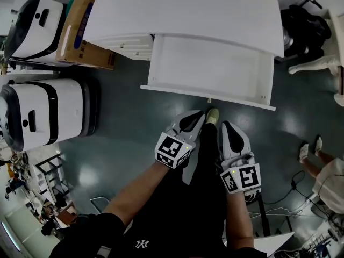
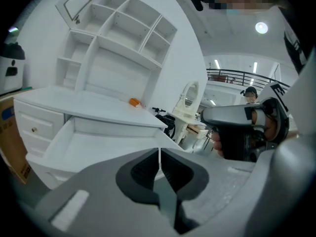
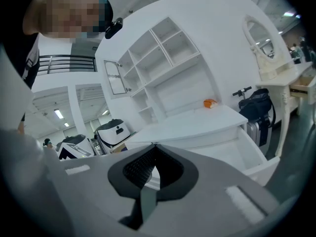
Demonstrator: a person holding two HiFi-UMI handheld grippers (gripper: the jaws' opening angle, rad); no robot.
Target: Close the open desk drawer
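Head view shows the white shallow wooden desk drawer point(image 1: 204, 93) pulled well out from under the white tabletop point(image 1: 188, 15), with its front edge near our 2 tools. The left tool point(image 1: 198, 116) and right tool point(image 1: 227, 127) are both clenched on nothing and clear of the drawer. We judge a flat, level push on the middle of the front panel should slide it in straight. The drawer looks bare inside. A small orange object point(image 2: 135, 102) sits on the tabletop.

Left claw point(image 2: 159, 153), jaws together, empty, before the open white desk drawer point(image 2: 98, 142).
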